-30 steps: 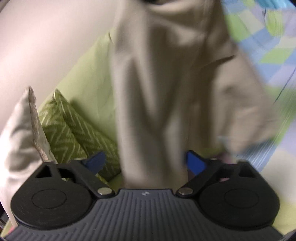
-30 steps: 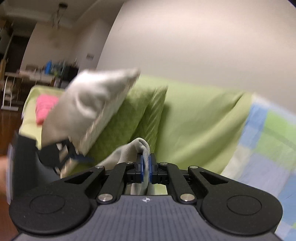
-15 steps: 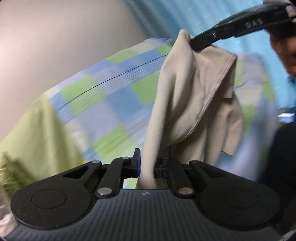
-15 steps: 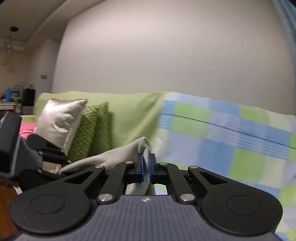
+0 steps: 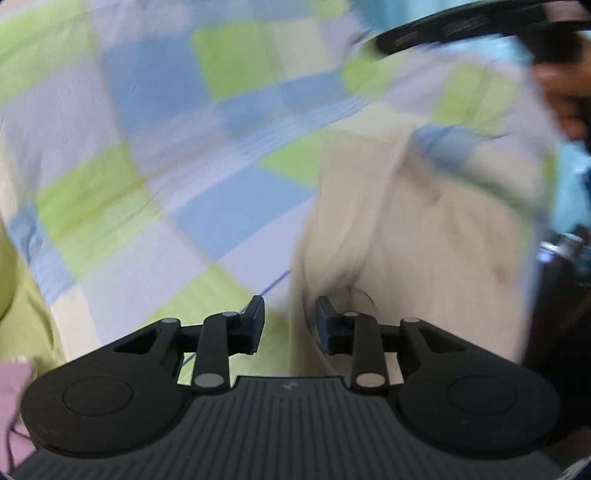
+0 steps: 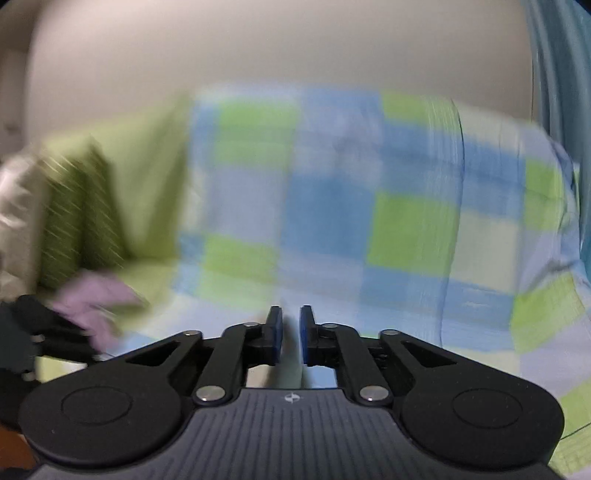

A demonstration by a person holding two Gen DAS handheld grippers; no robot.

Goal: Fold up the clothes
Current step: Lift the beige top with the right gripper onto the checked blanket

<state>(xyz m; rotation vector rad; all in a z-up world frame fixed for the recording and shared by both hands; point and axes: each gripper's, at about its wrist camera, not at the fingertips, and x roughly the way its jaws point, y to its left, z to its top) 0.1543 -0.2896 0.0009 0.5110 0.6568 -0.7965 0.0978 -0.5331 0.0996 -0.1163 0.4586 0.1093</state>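
Left wrist view, blurred by motion. My left gripper [image 5: 290, 325] stood partly open, a clear gap between its blue pads, and I could not tell whether cloth actually sat within that gap. The beige garment [image 5: 413, 236] lay on the checked blanket [image 5: 177, 155], extending from the right pad [image 5: 325, 325] toward 1 o'clock; its long axis ran roughly 12 to 6, and its near edge appeared to touch or pass just beside that pad. I judged the left gripper the nearer to the garment. At 1 to 2 o'clock the right gripper's body [image 5: 461, 26] and the hand [image 5: 565, 99] holding it hung above the cloth.

Right wrist view, also blurred. My right gripper [image 6: 290, 332] was slightly open, with a narrow gap and nothing held. No beige cloth showed here; whether it lay below the frame I could not tell. A pink cloth [image 6: 96, 299] lay at 9 o'clock beside the green cushions [image 6: 81, 221] and the left gripper's dark frame [image 6: 33, 332]. I judged that nothing stood between the left fingers and the garment's edge.
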